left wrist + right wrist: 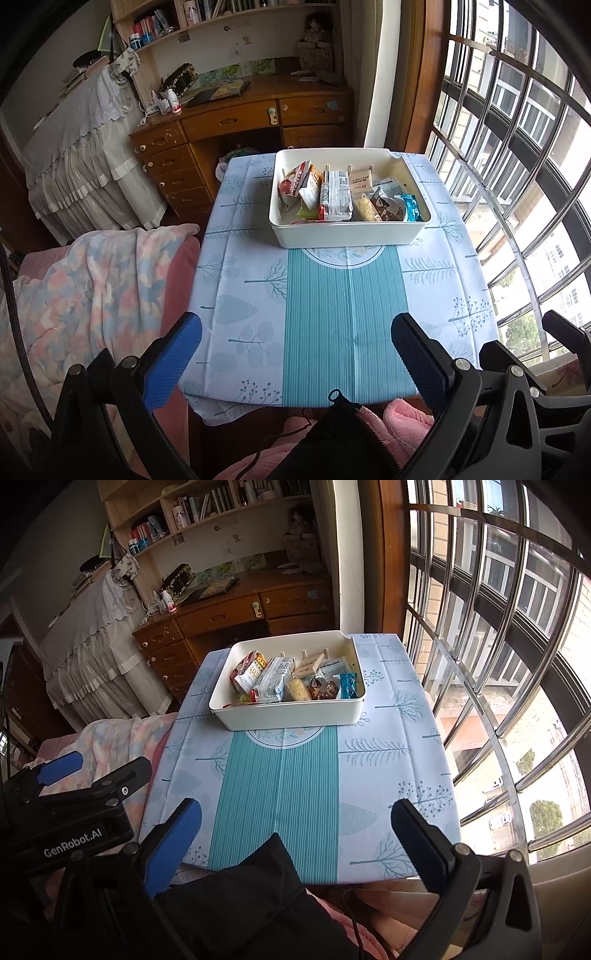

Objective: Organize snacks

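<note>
Cream plastic bin [343,236], rectangular with rounded corners, stands on the far half of the table [436,295], well apart from both grippers. It holds crinkled foil and film snack packets [334,197] packed side by side, among them a glossy blue wrapper [348,685] at the right end. The tablecloth [280,786] is smooth, printed with pale trees and a ribbed teal centre band. Left gripper [295,332] and right gripper [295,814] hover over the near edge, jaws spread wide and holding nothing; their pads [173,362] are blue and stippled. Beyond stands a wooden desk [236,122].
</note>
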Action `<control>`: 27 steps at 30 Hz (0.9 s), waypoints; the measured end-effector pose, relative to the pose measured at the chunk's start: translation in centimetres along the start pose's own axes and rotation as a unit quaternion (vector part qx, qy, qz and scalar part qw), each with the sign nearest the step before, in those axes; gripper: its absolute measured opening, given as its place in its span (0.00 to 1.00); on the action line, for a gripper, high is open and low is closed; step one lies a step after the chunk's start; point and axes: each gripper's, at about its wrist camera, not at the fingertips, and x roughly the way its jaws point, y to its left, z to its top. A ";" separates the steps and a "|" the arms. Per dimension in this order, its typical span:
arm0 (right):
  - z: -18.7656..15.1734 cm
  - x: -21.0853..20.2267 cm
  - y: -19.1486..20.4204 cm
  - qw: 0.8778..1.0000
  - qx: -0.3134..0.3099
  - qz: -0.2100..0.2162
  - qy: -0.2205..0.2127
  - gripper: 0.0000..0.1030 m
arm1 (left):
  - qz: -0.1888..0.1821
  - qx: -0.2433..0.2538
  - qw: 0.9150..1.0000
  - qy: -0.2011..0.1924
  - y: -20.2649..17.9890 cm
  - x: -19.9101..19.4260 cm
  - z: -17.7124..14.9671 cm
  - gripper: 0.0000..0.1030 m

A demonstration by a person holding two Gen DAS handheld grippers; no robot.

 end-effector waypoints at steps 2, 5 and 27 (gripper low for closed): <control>0.0 0.0 0.0 1.000 0.000 0.000 0.001 1.00 | -0.001 0.000 1.000 0.000 0.0 0.0 0.1 0.99; 0.1 0.3 0.0 1.000 0.000 -0.001 0.003 1.00 | 0.000 0.000 1.000 0.001 0.1 0.1 0.0 0.99; -0.1 1.0 -0.1 1.000 0.004 -0.002 0.013 1.00 | 0.000 0.000 1.000 0.005 0.2 0.3 0.2 0.99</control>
